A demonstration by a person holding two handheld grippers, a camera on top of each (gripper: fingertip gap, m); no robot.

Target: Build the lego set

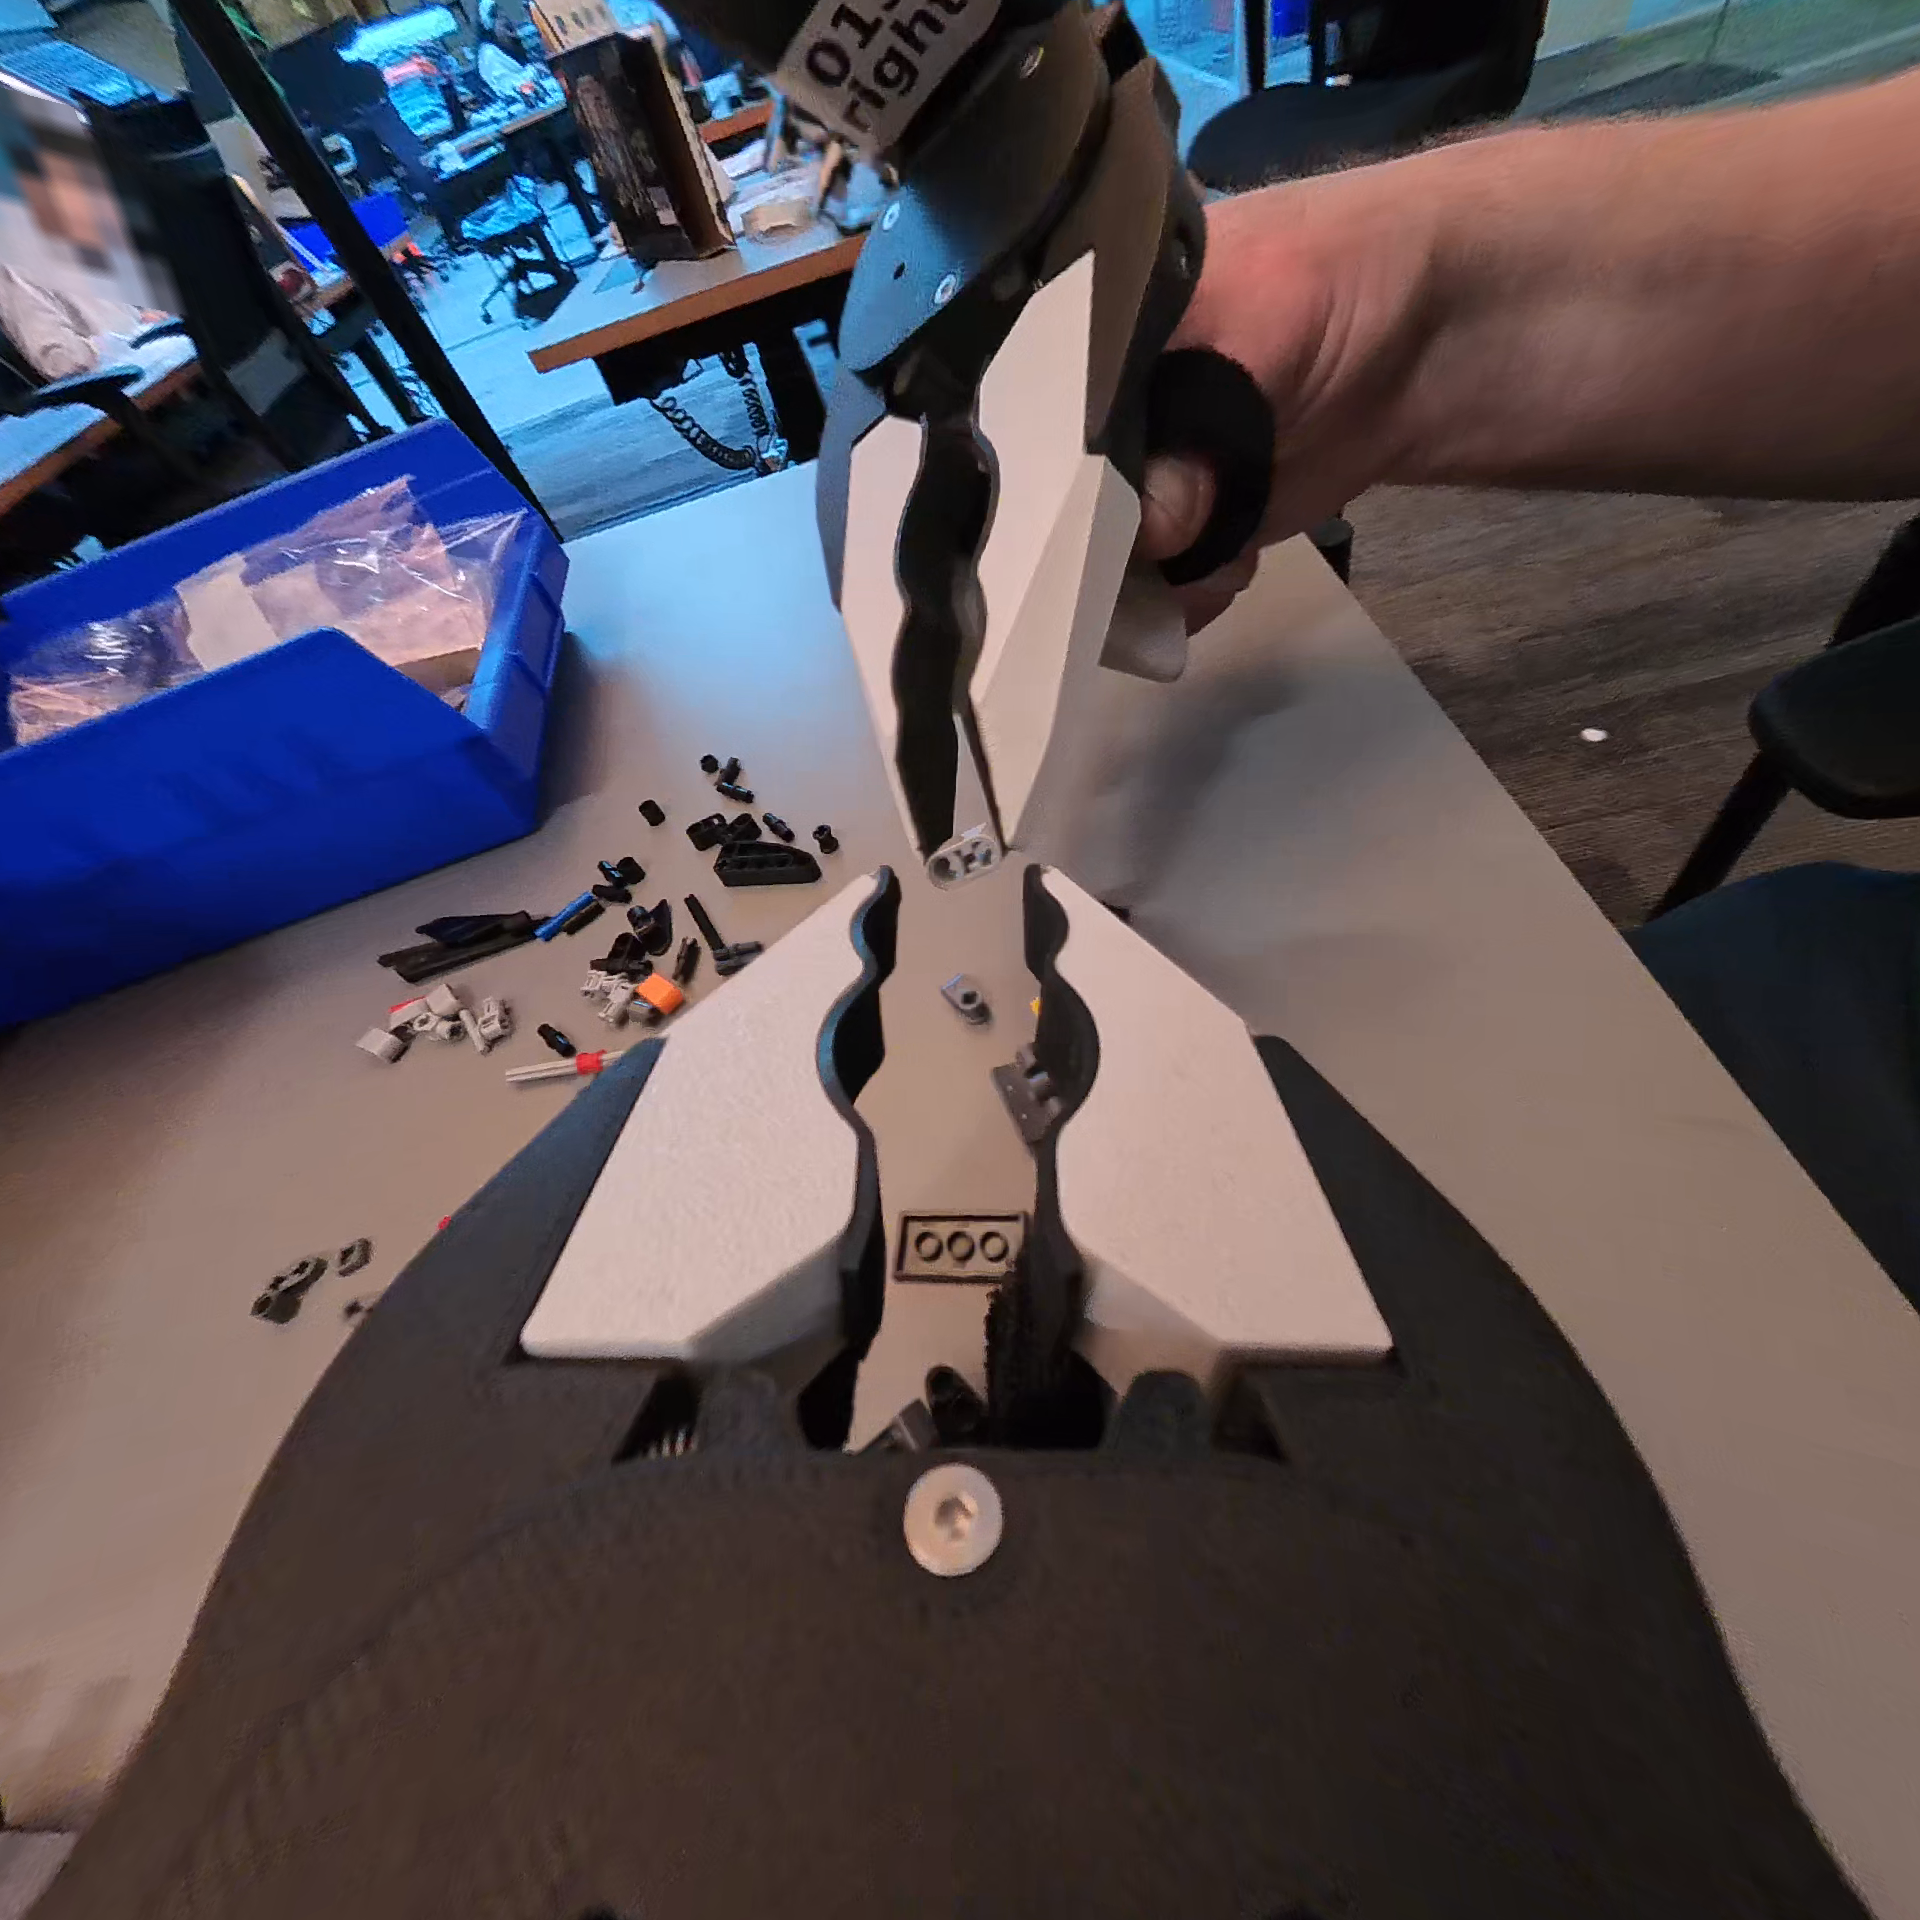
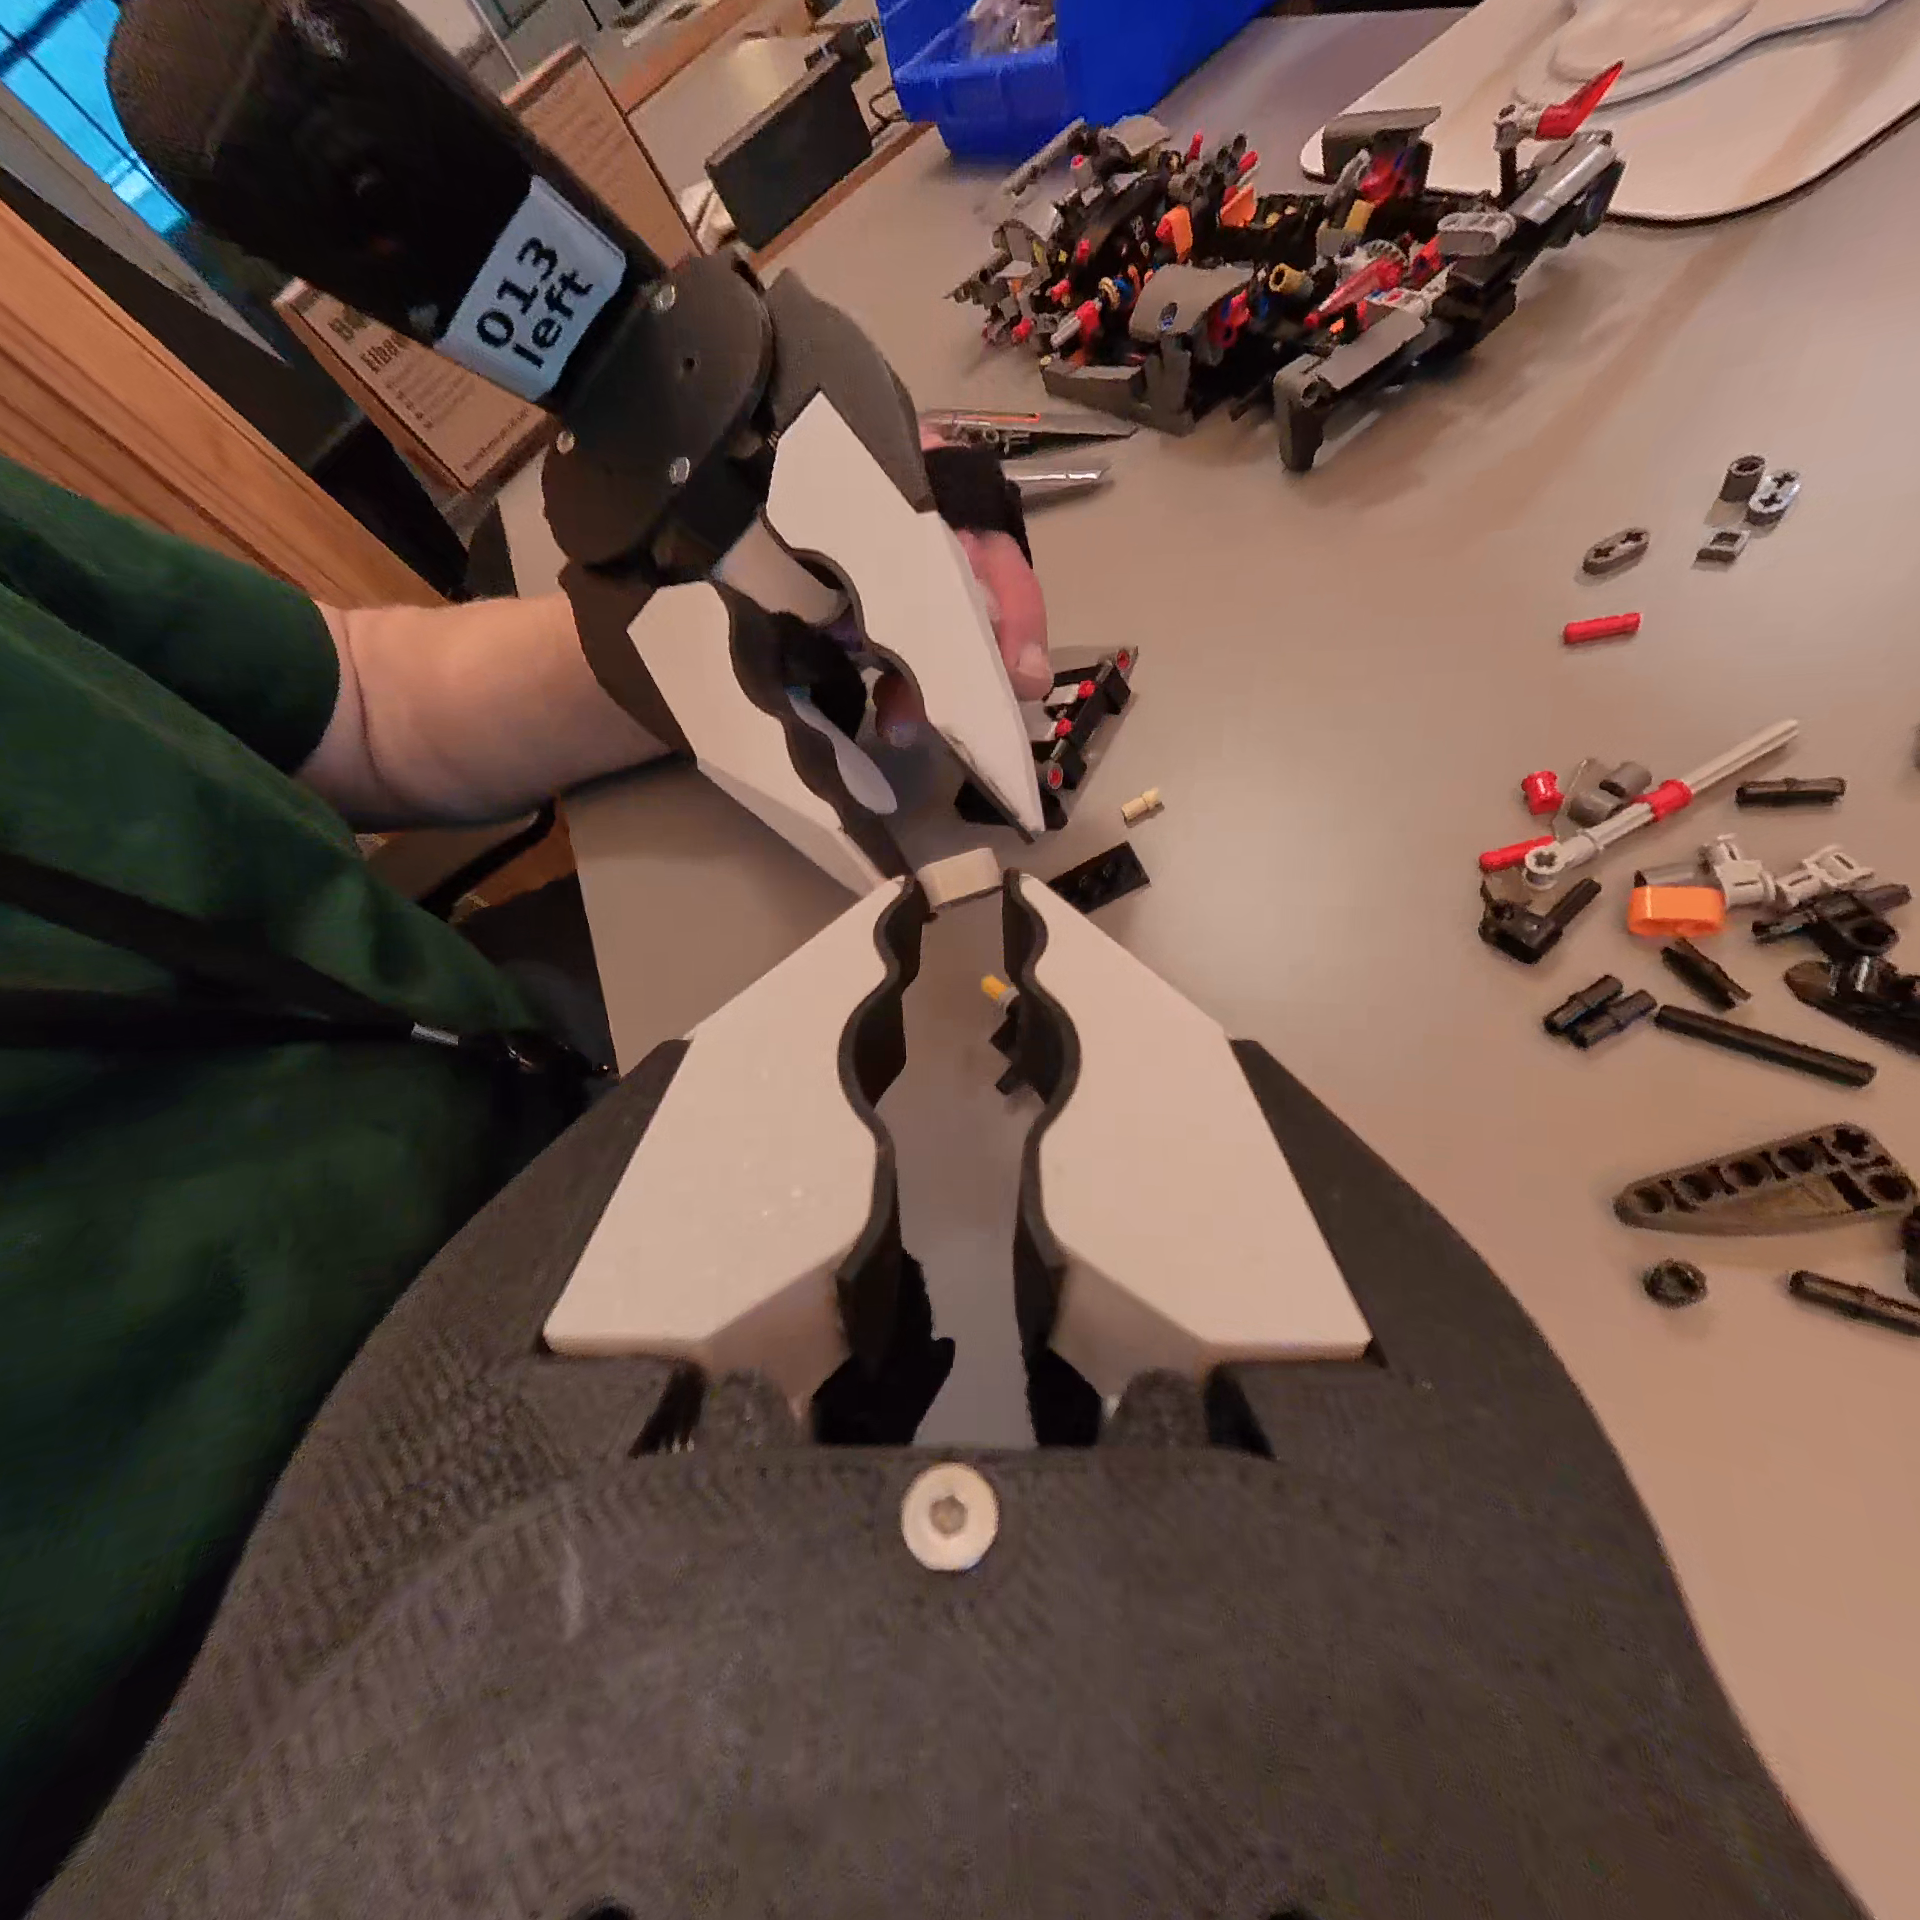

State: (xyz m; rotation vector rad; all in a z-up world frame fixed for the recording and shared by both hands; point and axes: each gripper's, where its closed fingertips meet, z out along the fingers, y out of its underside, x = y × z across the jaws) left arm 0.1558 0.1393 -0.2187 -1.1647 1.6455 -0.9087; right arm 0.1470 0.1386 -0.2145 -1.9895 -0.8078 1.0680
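Note:
My right gripper [image 2: 961,891] is shut on a small light grey Lego connector [image 2: 958,876], held just above the table. In the left wrist view the right gripper [image 1: 966,836] comes down from above with the connector [image 1: 964,860] at its tips. My left gripper [image 1: 961,883] is open, and its tips stand on either side of the connector, close to it. In the right wrist view the left gripper [image 2: 956,842] reaches in from the upper left. A partly built black, grey and red model [image 2: 1278,270] lies at the back of the table.
Loose Lego parts [image 1: 623,935] lie left of the grippers and also to the right [image 2: 1714,914]. A blue bin [image 1: 260,707] with plastic bags stands at the left. A small black sub-assembly with red pins [image 2: 1081,717] lies behind the left gripper. The table edge [image 1: 1558,935] runs along the right. Only a small space, under 4 cm, lies between the two pairs of fingers.

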